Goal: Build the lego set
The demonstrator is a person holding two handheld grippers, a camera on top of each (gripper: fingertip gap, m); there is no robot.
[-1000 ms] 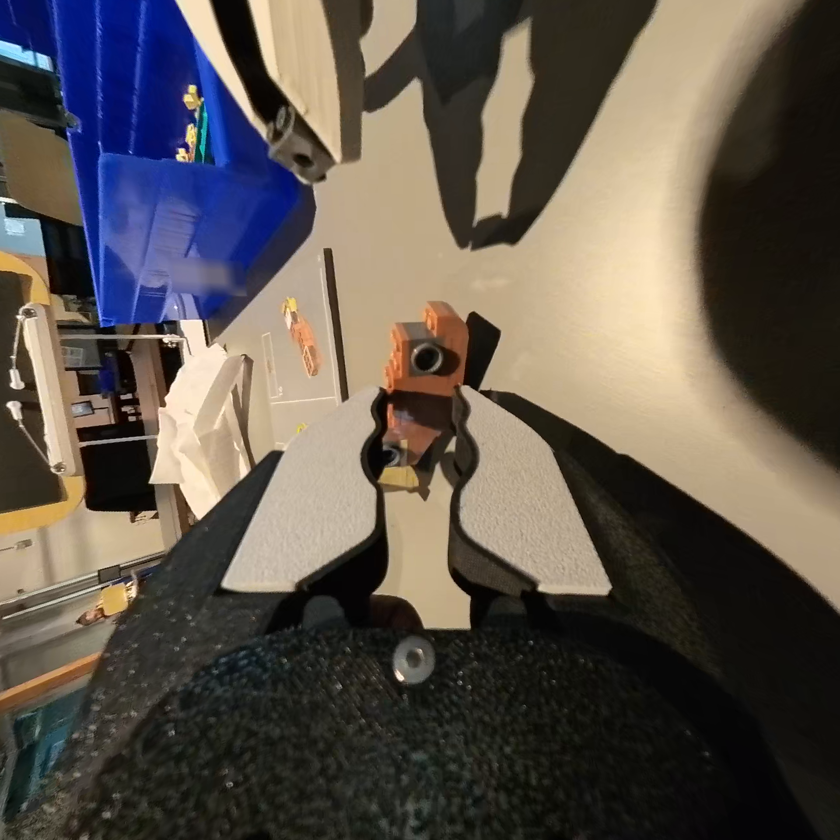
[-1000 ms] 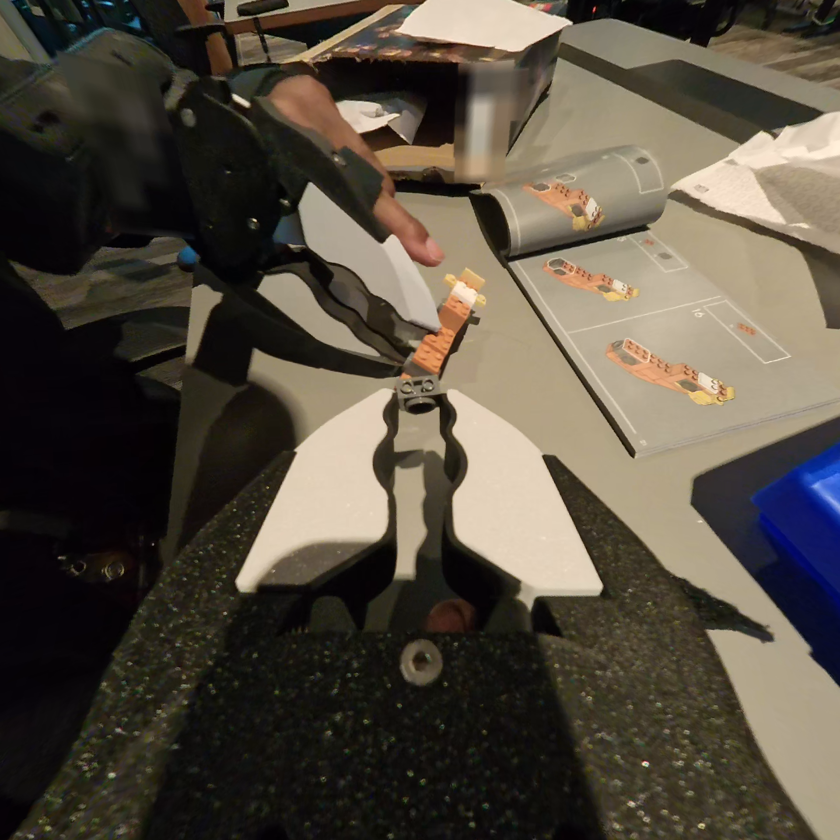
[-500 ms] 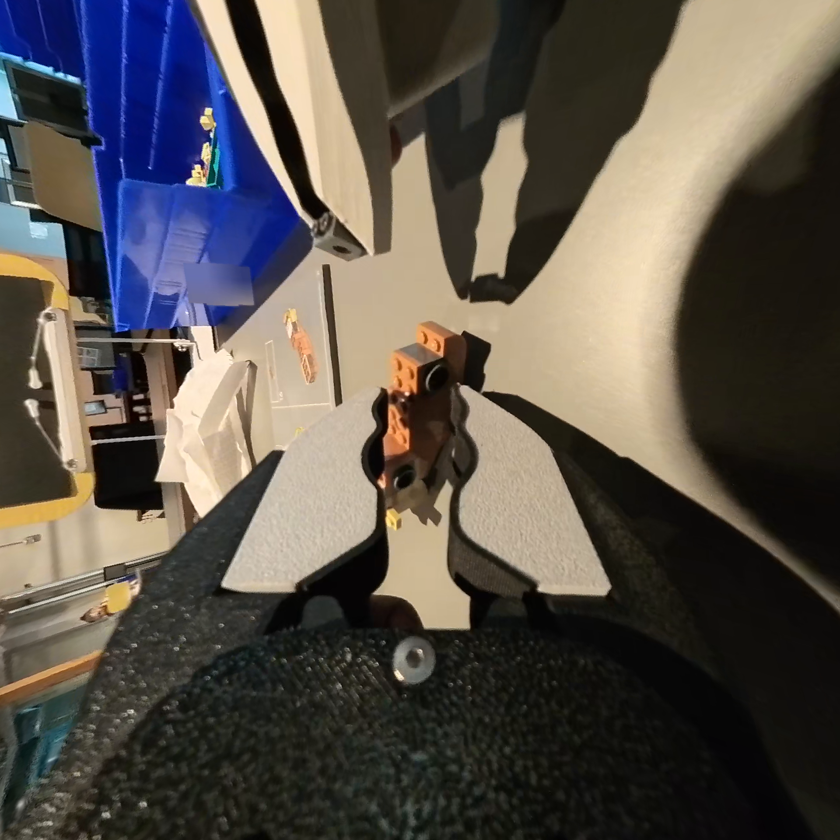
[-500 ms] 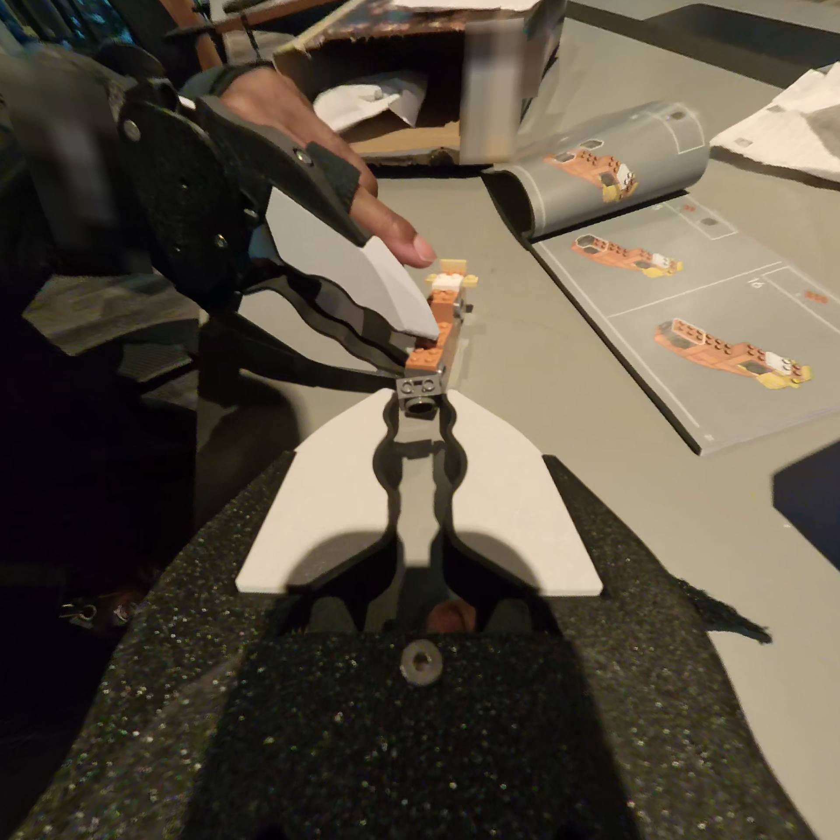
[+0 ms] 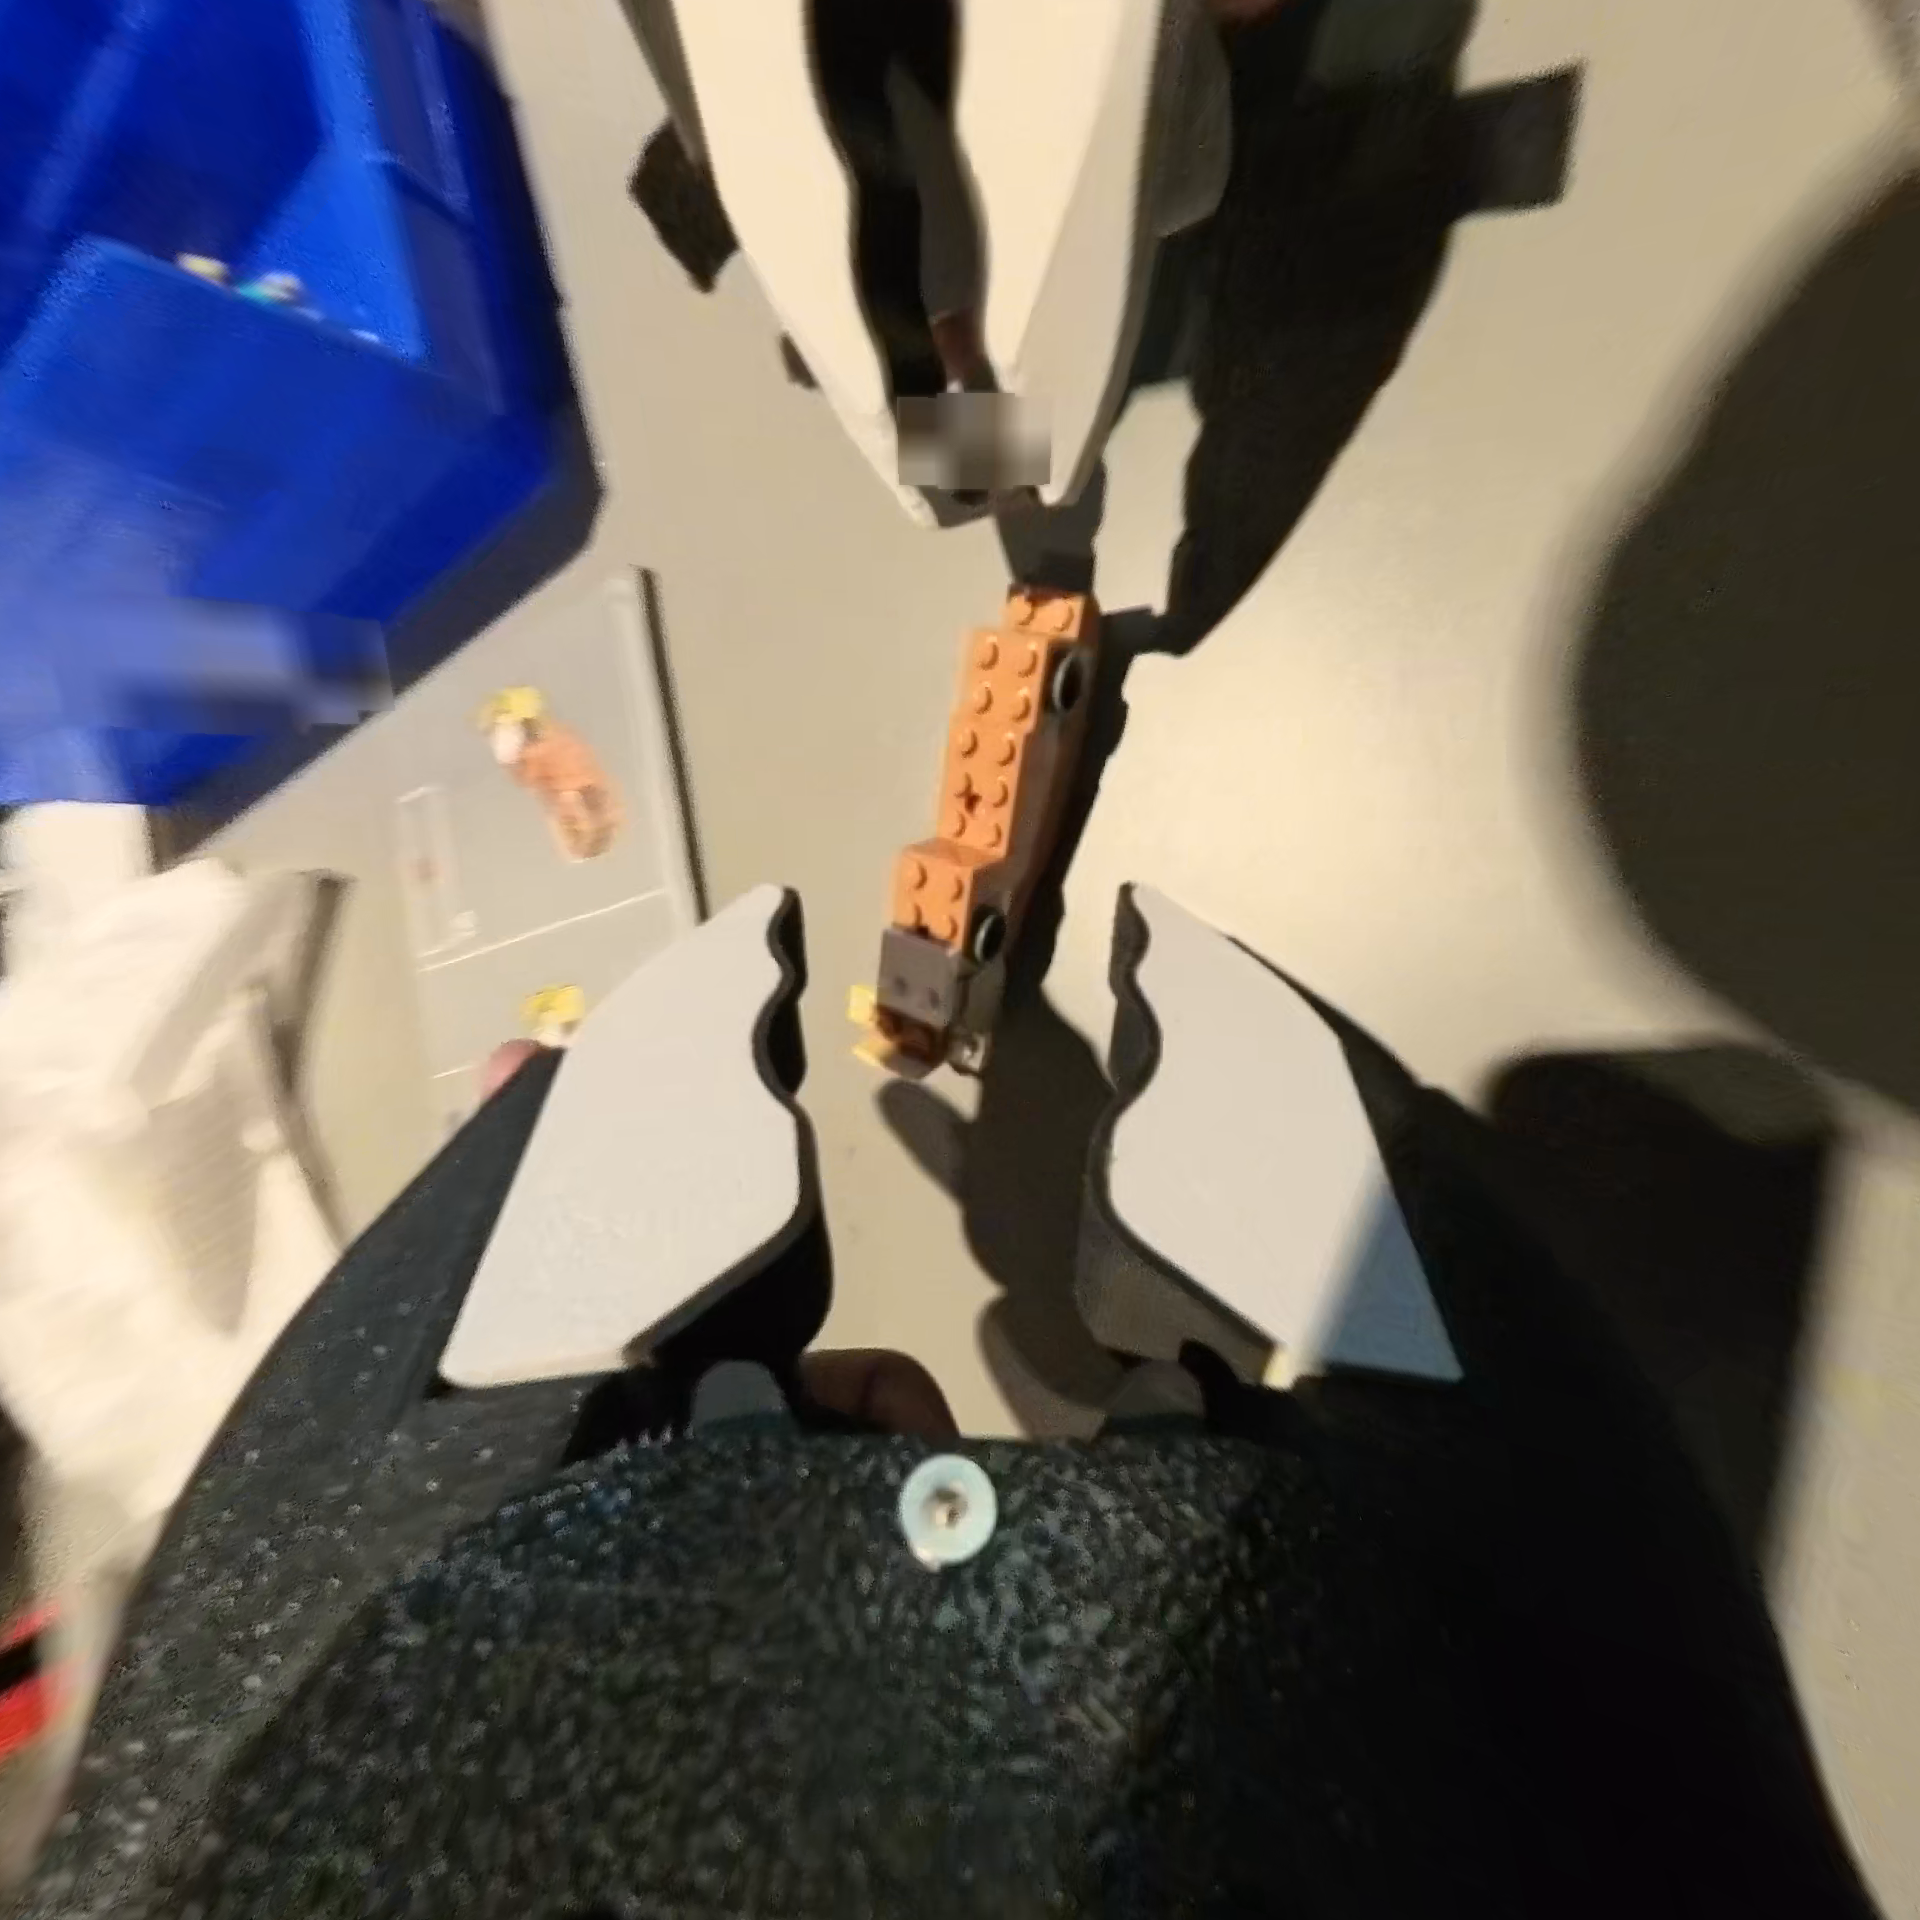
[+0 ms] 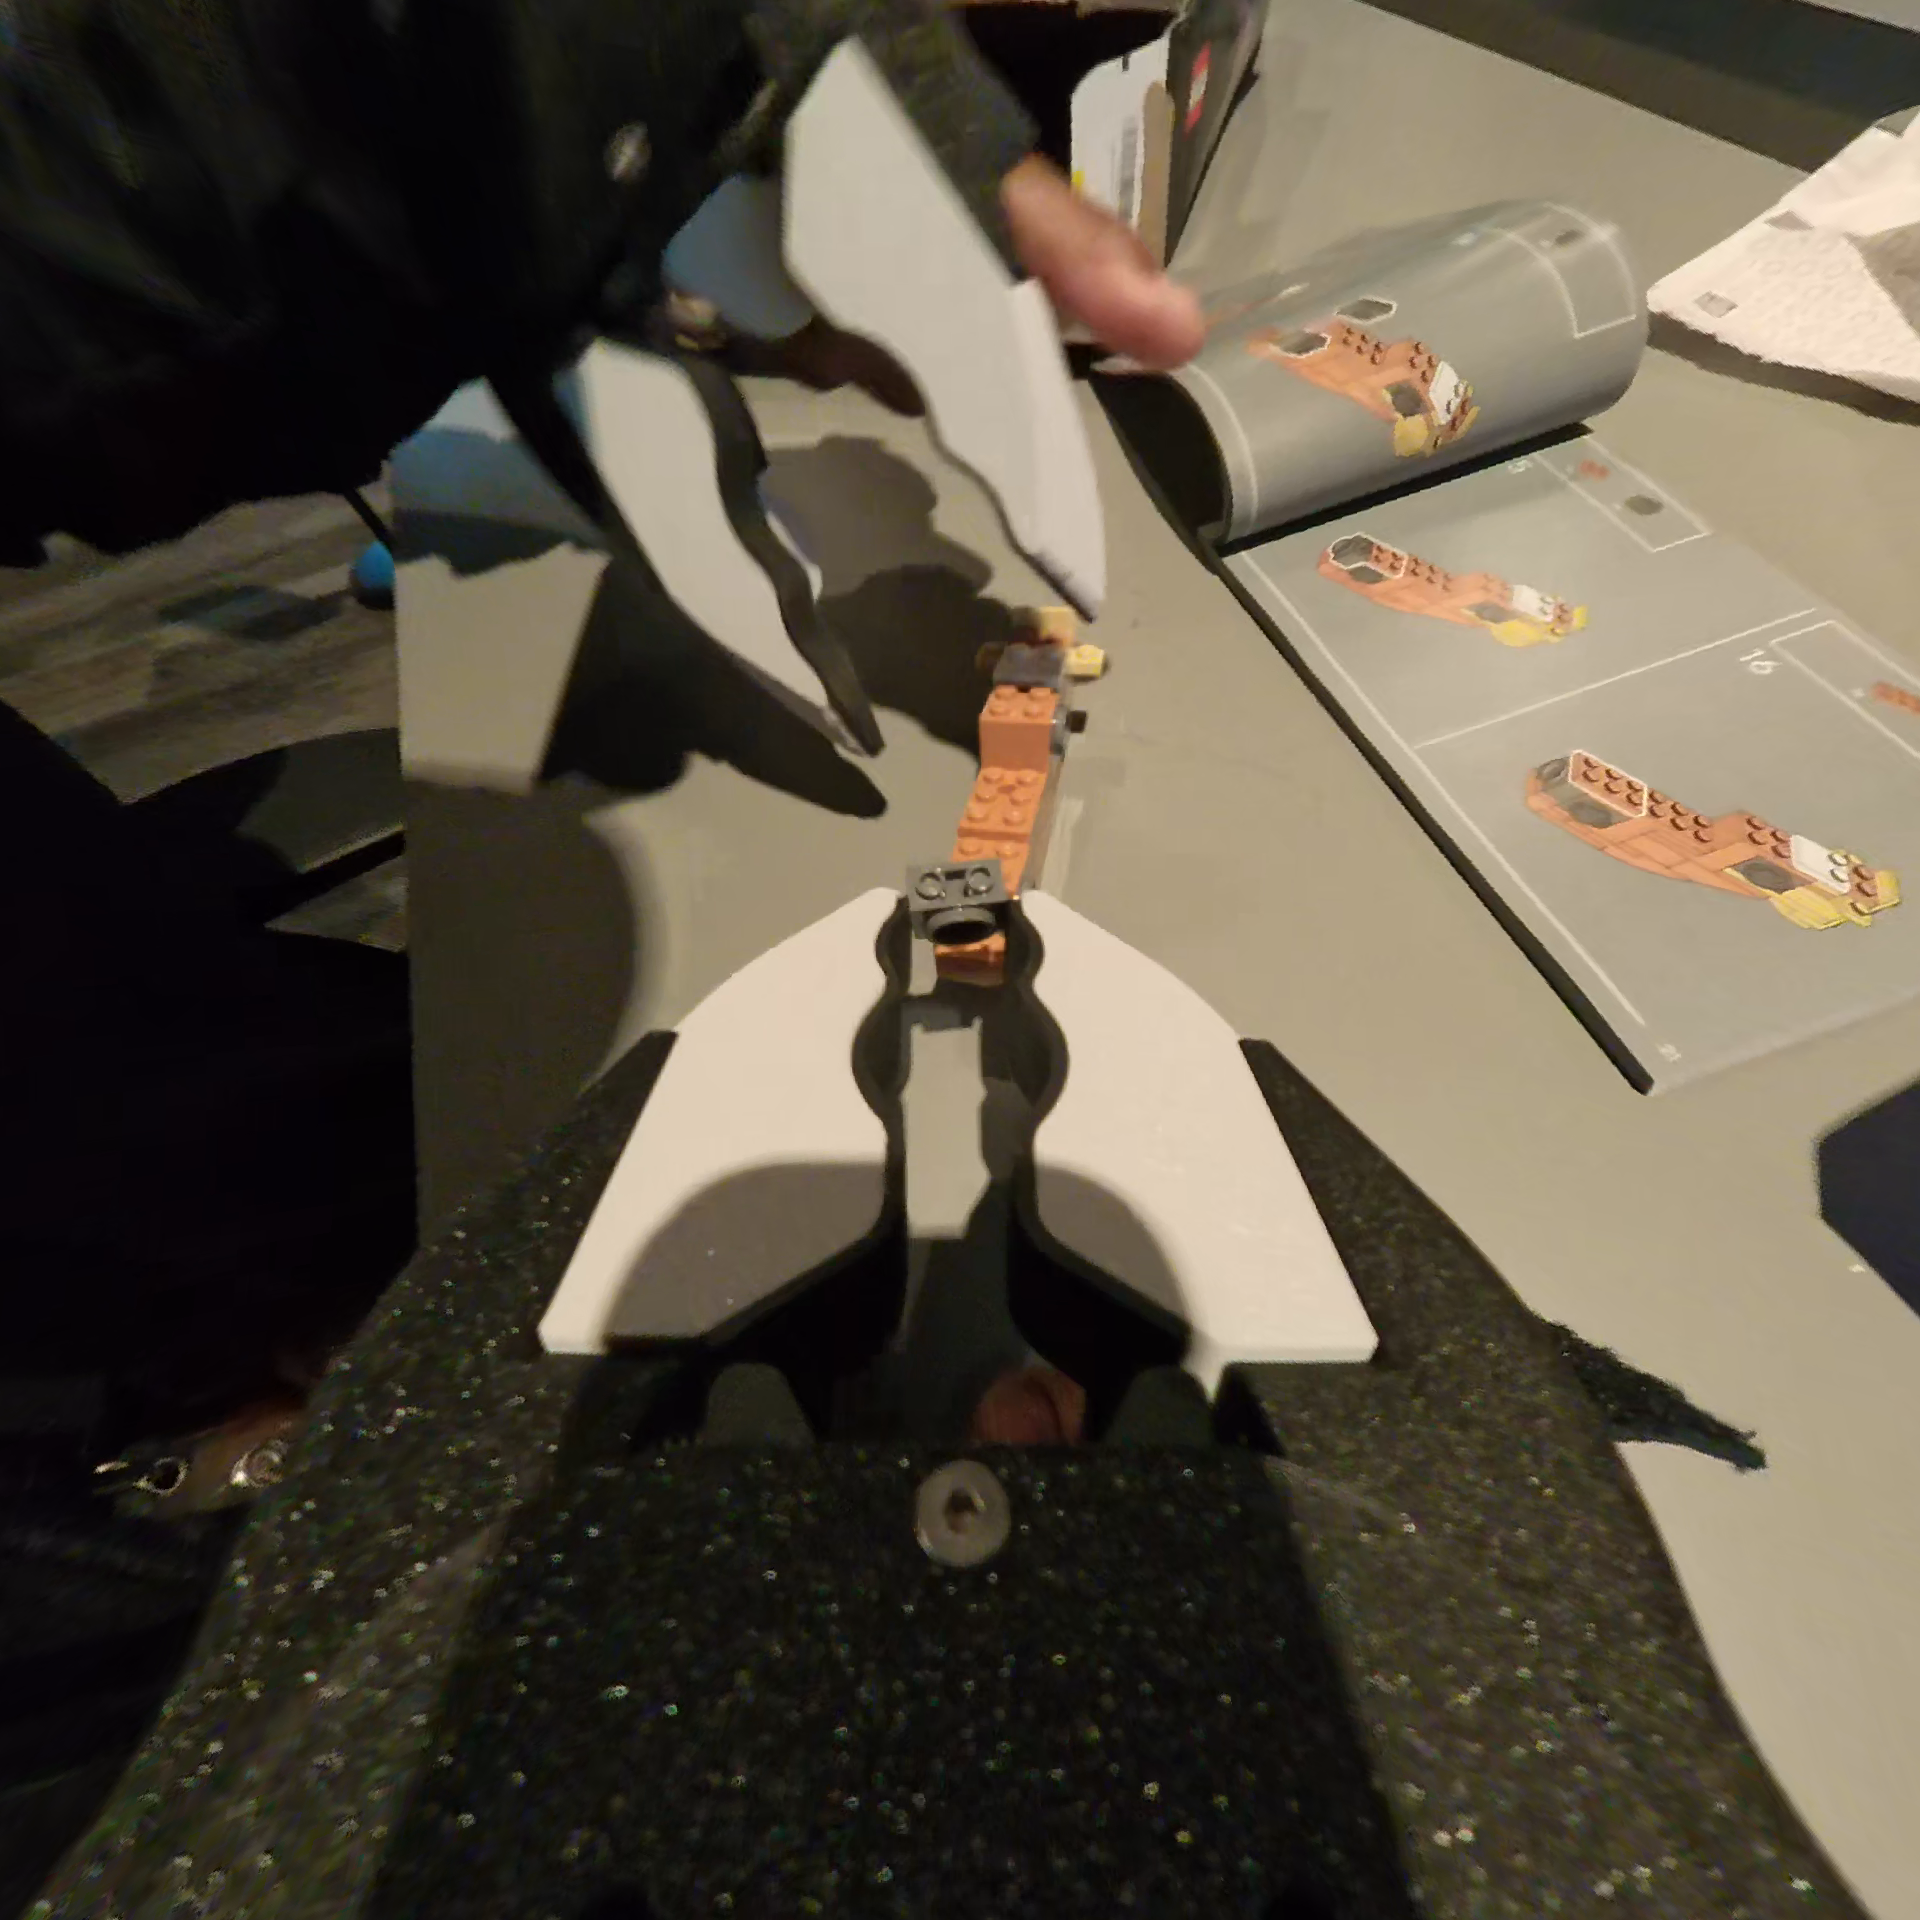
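The orange lego model [image 5: 992,769] is a long stepped build with a tan and dark front end, lying on or just above the grey table [image 5: 1351,623]. My left gripper [image 5: 956,914] is open, with its jaws spread on either side of the model's tan end and not touching it. In the right wrist view it [image 6: 977,675] hangs open over the model's [image 6: 1013,769] far end. My right gripper [image 6: 961,914] is shut on a dark grey brick [image 6: 956,888] at the model's near end. It also shows in the left wrist view [image 5: 987,499].
An open instruction booklet [image 6: 1558,727] lies right of the model. A blue bin [image 5: 260,364] holding small parts stands beyond the booklet. White crumpled paper [image 6: 1818,301] and an open cardboard box [image 6: 1174,125] sit at the back. A person's fingers [image 6: 1112,291] show on the left gripper. Left tips to right tips: about 6 centimeters.
My left gripper has opened and let go of the orange model, then drawn back from it. My right gripper has brought the grey brick onto the model's end.
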